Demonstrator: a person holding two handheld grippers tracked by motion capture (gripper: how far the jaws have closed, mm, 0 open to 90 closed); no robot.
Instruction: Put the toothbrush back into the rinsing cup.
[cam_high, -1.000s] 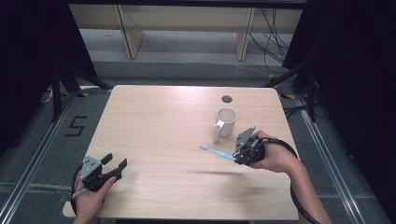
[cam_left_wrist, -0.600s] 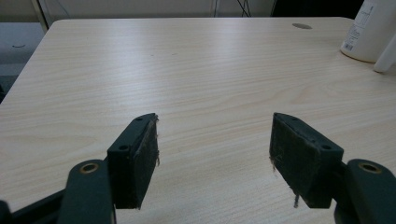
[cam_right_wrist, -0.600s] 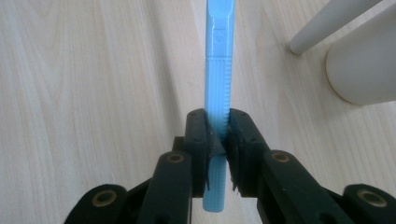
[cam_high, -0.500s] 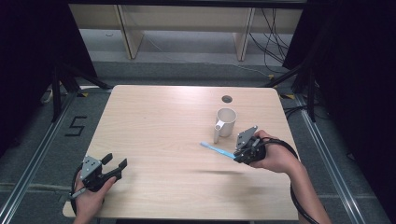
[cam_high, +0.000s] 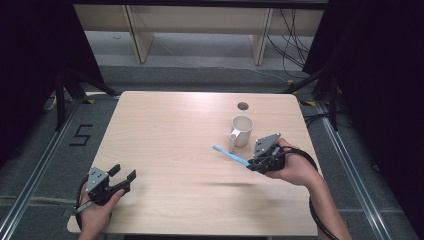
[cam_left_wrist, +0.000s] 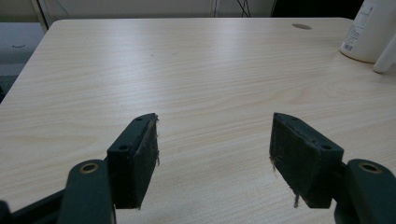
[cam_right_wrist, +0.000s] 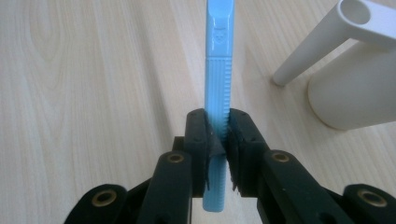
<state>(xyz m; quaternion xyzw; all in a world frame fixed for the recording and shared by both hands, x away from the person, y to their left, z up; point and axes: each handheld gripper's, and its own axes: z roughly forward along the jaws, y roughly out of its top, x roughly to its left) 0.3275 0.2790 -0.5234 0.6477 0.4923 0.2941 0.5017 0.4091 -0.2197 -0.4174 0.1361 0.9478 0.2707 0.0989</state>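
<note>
Dark curtains and a grey floor surround a pale wooden table (cam_high: 175, 145), which takes up the middle of the high view and has a small round cable hole (cam_high: 243, 106) near its far right edge. Just nearer than that hole stands a white mug (cam_high: 242, 131), upright, its handle turned toward the near left. At the right of the table, the person's right hand (cam_high: 295, 167) holds the right gripper (cam_high: 251, 165) beside and just nearer than the mug. Its jaws are clamped on the handle of a light blue toothbrush (cam_high: 231, 155), which sticks out from them toward the left and far side, above the tabletop and close to the mug's handle without touching it. At the near left corner, the left hand (cam_high: 95, 210) holds the left gripper (cam_high: 124, 176) low over the wood, its jaws spread wide with nothing between them.
</note>
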